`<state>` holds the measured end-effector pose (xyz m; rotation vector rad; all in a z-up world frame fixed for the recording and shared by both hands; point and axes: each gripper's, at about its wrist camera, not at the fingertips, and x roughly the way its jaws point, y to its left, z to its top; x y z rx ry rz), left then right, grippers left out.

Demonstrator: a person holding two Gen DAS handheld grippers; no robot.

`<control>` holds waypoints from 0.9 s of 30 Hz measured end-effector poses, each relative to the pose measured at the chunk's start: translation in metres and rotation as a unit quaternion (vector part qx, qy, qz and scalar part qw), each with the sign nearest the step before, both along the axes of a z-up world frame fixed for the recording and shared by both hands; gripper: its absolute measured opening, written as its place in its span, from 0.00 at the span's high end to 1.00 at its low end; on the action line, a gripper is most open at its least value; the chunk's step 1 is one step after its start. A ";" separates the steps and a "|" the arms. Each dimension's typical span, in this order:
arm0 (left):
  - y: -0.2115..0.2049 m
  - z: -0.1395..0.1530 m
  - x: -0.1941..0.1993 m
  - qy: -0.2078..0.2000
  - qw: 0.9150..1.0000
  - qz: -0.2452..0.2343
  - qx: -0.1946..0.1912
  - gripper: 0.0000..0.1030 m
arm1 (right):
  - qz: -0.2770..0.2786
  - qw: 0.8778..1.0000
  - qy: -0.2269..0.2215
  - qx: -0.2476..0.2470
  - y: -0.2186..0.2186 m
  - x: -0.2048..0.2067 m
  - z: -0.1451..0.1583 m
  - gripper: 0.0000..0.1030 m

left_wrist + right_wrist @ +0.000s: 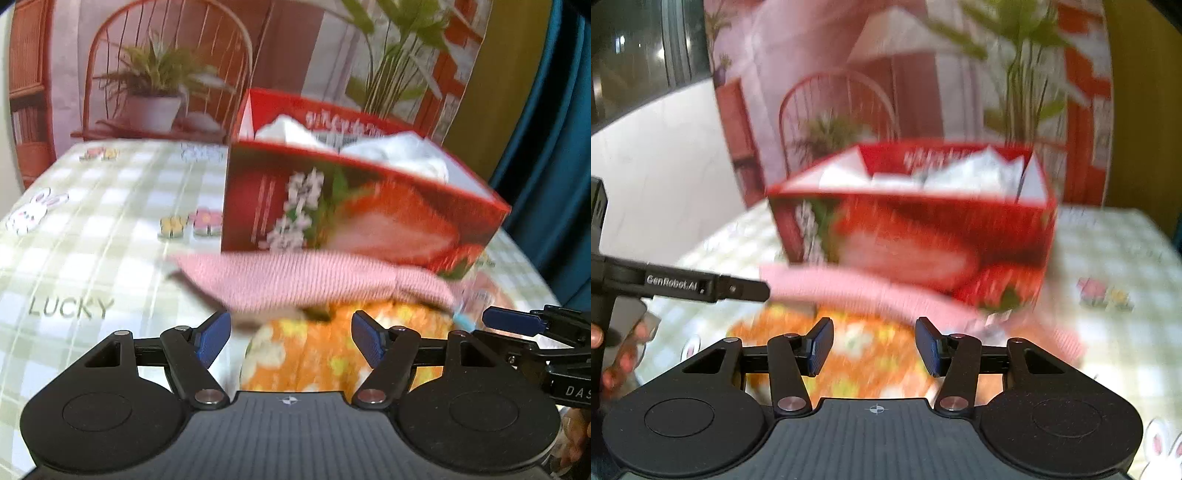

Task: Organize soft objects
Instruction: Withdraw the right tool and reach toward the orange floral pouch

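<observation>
A pink knitted cloth (314,280) lay flat on the table, its long axis running from left to right across both views, one end toward the left and the other trailing off to the right. Its far edge touched the foot of a red cardboard box (354,206). Just nearer the cameras, an orange flowered cloth (332,354) lay bunched, with the pink cloth's near edge overlapping it. The box stood open at the top, with white fabric (399,155) showing inside; its long side faced the cameras, turned a little so one corner pointed right.

The left gripper (291,341) hung over the orange cloth with its jaws wide apart and nothing between the pads. The right gripper (874,350) hung over the same cloth, its jaws set narrower but also clear of any fabric.

The table wore a green-and-white checked cover (92,229) printed with rabbits, flowers and the word LUCKY. Behind it hung a backdrop (166,74) picturing a wire chair and potted plants. A hand (617,354) showed at the left edge of the right view. Both views were blurred.
</observation>
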<state>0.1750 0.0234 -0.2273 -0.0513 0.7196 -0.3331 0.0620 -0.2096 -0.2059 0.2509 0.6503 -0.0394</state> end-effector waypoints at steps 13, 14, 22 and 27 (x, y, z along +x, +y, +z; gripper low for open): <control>0.019 -0.023 -0.006 0.005 0.999 0.038 -0.021 0.29 | 0.011 0.997 0.079 -0.018 0.007 0.004 -0.035 0.55; 0.019 -0.023 -0.005 0.002 0.999 0.039 -0.023 0.28 | 0.011 0.996 0.084 -0.016 0.007 0.004 -0.037 0.55; 0.015 -0.032 -0.002 0.010 0.999 0.032 -0.021 0.28 | 0.014 0.995 0.096 -0.014 0.008 0.004 -0.042 0.54; 0.010 -0.038 0.000 0.022 0.999 0.024 -0.014 0.28 | 0.009 0.995 0.098 -0.001 0.003 0.004 -0.046 0.54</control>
